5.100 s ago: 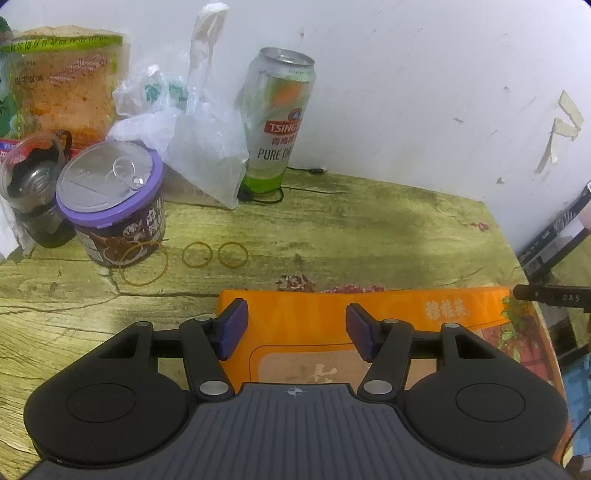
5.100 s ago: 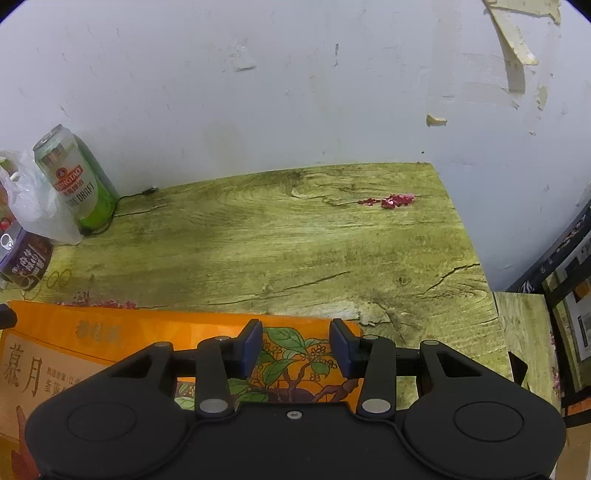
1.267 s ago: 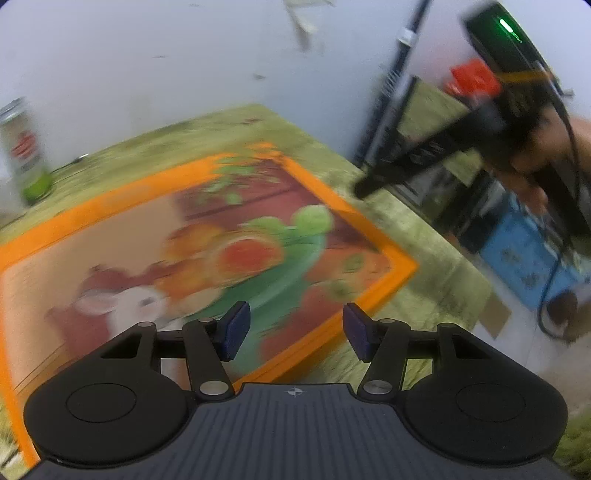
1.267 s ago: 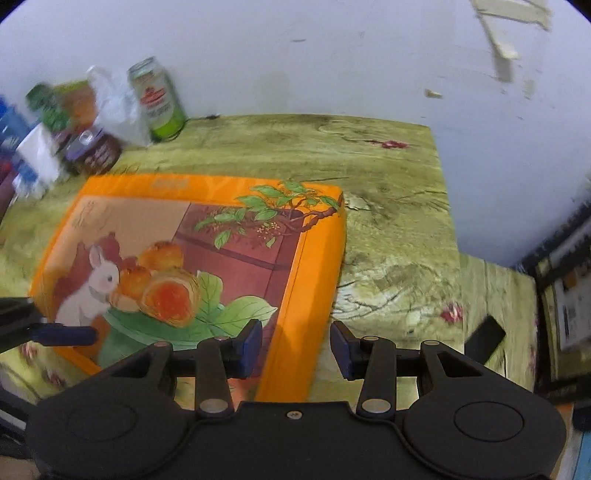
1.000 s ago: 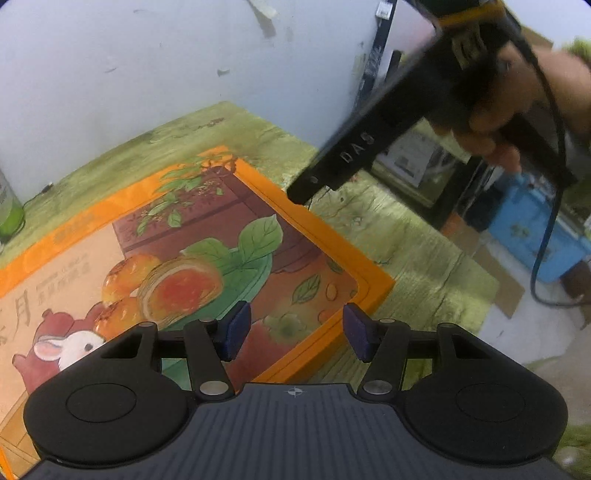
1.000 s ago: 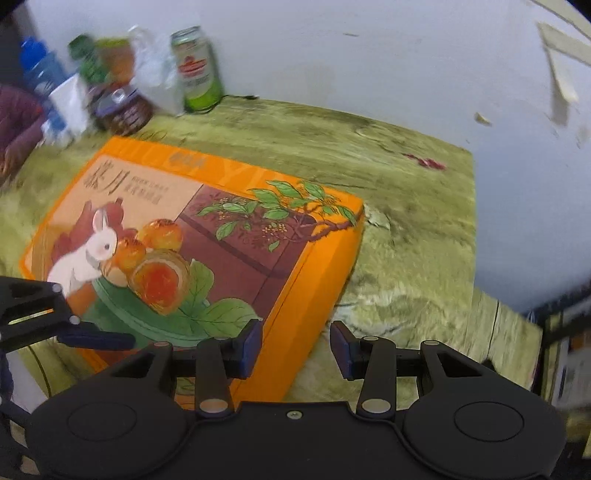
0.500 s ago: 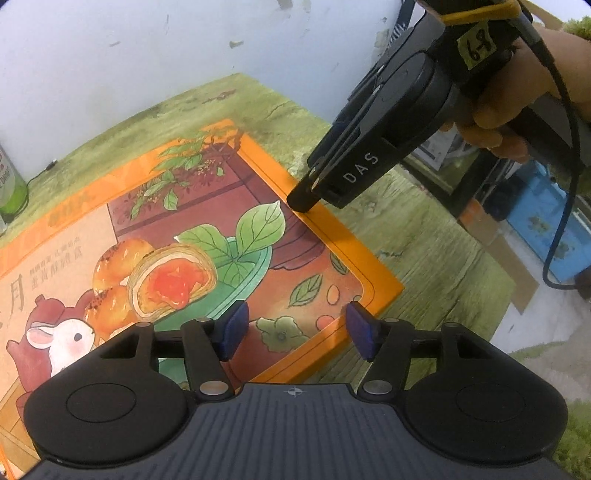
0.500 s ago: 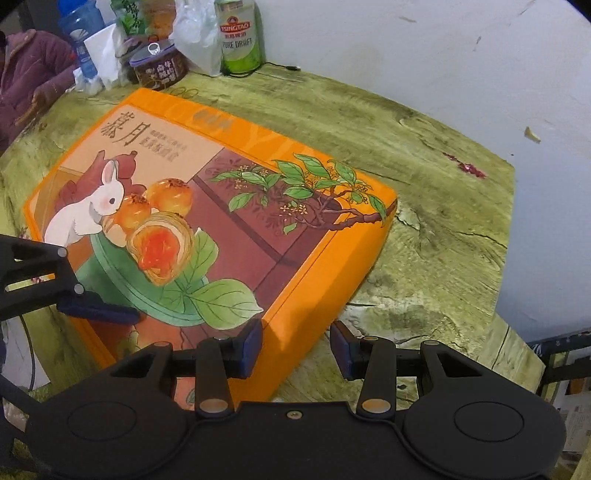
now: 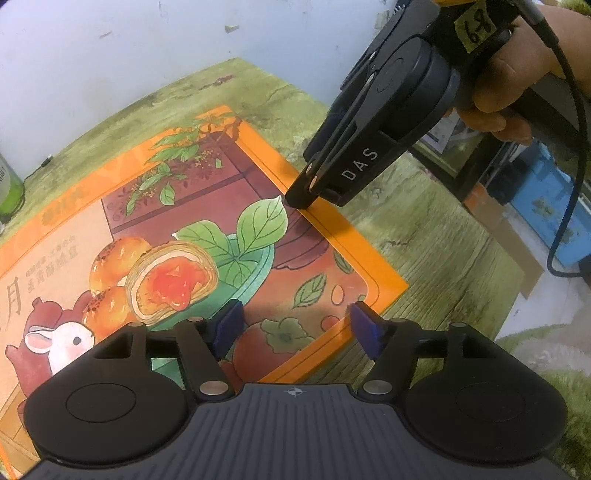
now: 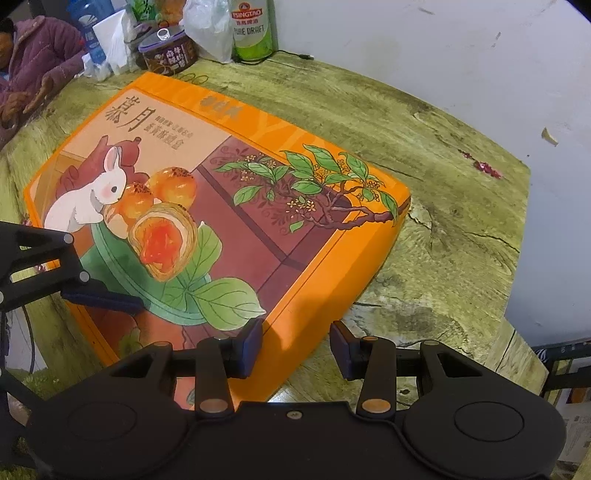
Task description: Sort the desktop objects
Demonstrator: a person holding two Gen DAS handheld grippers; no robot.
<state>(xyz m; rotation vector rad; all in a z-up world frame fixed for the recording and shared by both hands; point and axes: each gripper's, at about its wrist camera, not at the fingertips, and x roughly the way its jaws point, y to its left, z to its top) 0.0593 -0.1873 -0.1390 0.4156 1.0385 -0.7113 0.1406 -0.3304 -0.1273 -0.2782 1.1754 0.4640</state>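
Observation:
A large flat orange gift box with a rabbit and pastry picture lies on the green wood-grain table; it also shows in the right wrist view. My left gripper is open, its jaws straddling the box's near corner from above. My right gripper is open, its jaws either side of the box's right-hand side edge. In the left wrist view the right gripper comes in from the upper right, its tip at the box's right edge. A left gripper finger lies over the box's near left corner.
At the table's far end stand a green beer can, a purple-lidded can, a plastic bag, tissues and bottles. A person in purple sits at the left. The table edge lies close on the right; a blue crate sits beyond it.
Both grippers have come closer to the box. The right gripper's tip has come down to the box's right edge. Both stay open.

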